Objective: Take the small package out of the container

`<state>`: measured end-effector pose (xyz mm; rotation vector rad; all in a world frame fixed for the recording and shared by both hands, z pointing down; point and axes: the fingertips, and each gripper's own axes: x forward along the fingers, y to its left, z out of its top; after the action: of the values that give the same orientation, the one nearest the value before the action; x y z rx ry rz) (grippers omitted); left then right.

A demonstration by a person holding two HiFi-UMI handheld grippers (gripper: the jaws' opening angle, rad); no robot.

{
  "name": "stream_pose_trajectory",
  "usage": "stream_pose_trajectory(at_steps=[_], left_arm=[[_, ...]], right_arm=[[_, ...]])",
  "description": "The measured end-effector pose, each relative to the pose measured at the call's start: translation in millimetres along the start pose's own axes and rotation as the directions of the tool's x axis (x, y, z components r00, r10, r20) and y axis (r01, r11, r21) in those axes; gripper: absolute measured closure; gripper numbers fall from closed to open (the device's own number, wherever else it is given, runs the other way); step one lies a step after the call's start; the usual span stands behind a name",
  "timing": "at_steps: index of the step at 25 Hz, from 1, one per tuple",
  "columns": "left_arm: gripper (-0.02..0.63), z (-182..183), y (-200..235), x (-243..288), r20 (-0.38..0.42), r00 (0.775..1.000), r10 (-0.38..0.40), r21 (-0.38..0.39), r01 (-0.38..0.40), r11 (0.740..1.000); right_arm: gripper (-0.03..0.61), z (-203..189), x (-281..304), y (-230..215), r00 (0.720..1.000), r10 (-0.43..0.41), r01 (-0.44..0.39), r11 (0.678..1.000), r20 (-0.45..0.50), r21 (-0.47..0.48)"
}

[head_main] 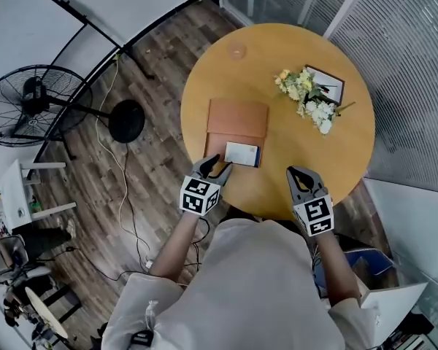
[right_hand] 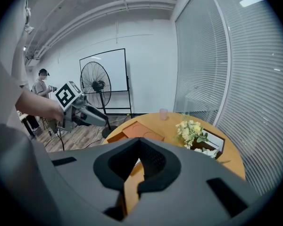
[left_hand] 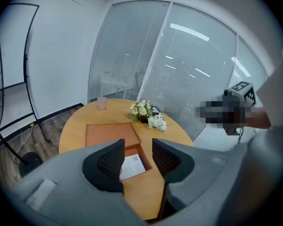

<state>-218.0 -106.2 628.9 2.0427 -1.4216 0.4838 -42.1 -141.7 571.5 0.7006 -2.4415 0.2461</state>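
While the small package (head_main: 242, 154) lies in the open container (head_main: 213, 140) at mid-frame on the surface (head_main: 226, 71), the left tool (head_main: 217, 165) hangs spread just below it; the right tool (head_main: 292, 172), lower right, is pressed together.

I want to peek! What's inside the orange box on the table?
A small white package lies inside the orange box. Anything under the package is covered.
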Motion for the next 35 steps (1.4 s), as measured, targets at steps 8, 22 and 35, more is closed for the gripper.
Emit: stream_pose_trajectory(at_steps=[8, 22, 35], left_arm=[[0.43, -31, 21, 48, -0.159, 0.985, -0.063, 0.049, 0.071, 0.996], [0.416, -106, 67, 128, -0.46, 0.884, -0.09, 0.067, 0.136, 0.988], [0.387, -152, 83, 163, -0.614, 0.786, -0.074, 0.067, 0.145, 0.987]], right_arm=[[0.575, -25, 23, -1, 0.998, -0.023, 0.027, 0.997, -0.051, 0.077], [0.575, -45, 47, 11, 0.995, -0.041, 0.054, 0.986, -0.09, 0.156], [0.575, -61, 50, 2, 0.992, -0.062, 0.083, 0.974, -0.106, 0.209]])
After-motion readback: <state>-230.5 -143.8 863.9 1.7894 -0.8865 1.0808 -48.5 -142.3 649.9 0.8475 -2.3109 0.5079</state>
